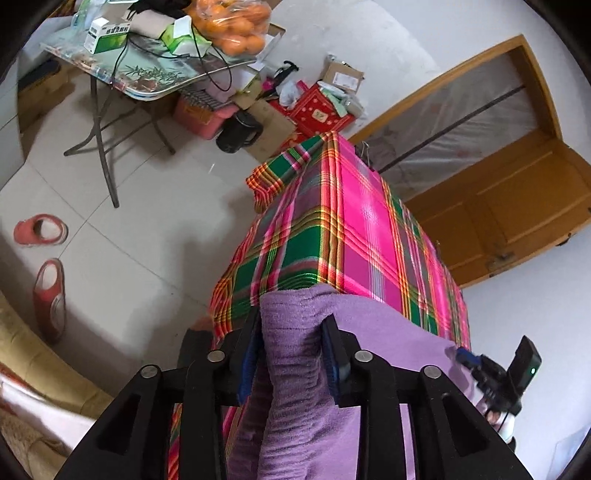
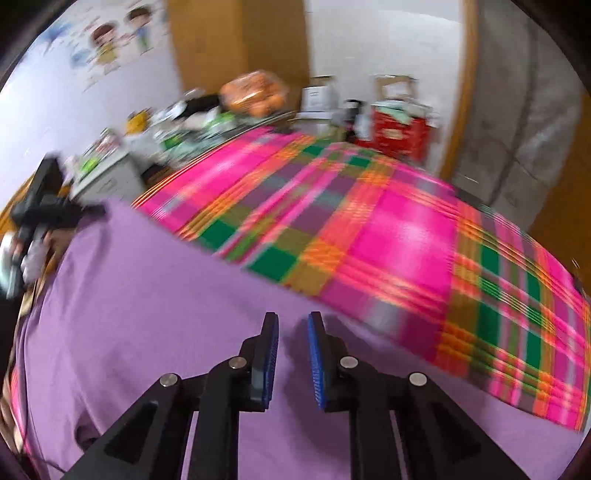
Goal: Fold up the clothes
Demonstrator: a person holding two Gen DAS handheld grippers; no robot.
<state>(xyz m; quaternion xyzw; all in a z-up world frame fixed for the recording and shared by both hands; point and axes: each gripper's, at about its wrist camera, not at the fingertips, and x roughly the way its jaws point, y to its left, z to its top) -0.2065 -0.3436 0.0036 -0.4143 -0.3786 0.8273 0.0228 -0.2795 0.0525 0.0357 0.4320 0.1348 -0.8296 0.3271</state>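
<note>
A purple garment (image 2: 155,302) lies spread on a table covered by a pink and green plaid cloth (image 2: 399,229). My left gripper (image 1: 293,325) is shut on a bunched ribbed edge of the purple garment (image 1: 291,354) at the table's near corner. My right gripper (image 2: 292,325) is open and empty, hovering just over the flat purple fabric, with a narrow gap between its blue pads. The right gripper also shows at the far right of the left wrist view (image 1: 461,356). The left gripper shows at the left edge of the right wrist view (image 2: 99,211). The right wrist view is motion-blurred.
A folding table (image 1: 155,79) with boxes and a bag of oranges (image 1: 236,26) stands beyond the plaid cloth (image 1: 362,229). Boxes, a red case (image 1: 321,110) and a black jug (image 1: 238,131) sit on the floor. Red slippers (image 1: 50,291) lie left. A wooden door (image 1: 517,206) is right.
</note>
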